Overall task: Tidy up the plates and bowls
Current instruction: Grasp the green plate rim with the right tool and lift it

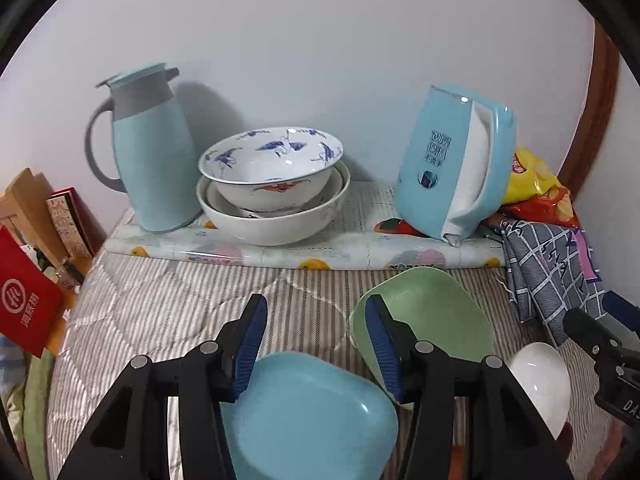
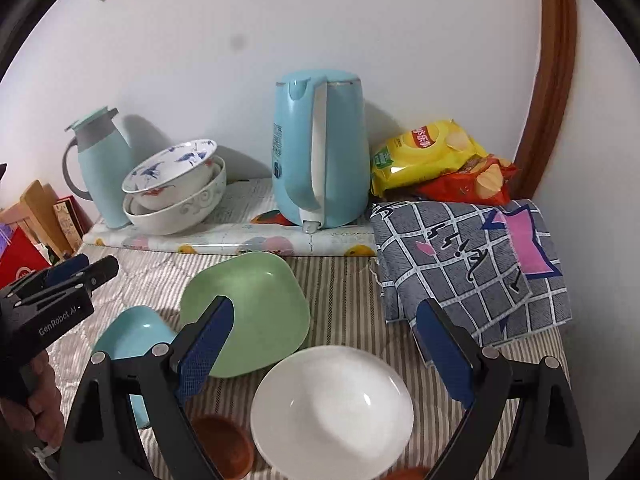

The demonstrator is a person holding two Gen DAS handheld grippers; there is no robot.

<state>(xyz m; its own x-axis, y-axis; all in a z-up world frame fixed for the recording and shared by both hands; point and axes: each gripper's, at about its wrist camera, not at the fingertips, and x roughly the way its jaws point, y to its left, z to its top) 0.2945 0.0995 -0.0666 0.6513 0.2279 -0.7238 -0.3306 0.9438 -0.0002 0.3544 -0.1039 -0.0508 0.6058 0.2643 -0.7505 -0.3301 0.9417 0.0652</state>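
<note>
Bright even indoor light; soft shadows on wall; fisheye bending, dark vignette corners.

Left wrist view: low over the blue plate (image 1: 308, 412), facing the wall; right wrist view: further right, low over the white bowl (image 2: 332, 408), facing the same wall; shared by both: green plate (image 1: 424, 316) (image 2: 248, 312), kettle (image 1: 452, 160) (image 2: 320, 148), stacked bowls (image 1: 272, 188) (image 2: 176, 188), thermos (image 1: 148, 152) (image 2: 100, 164).
</note>
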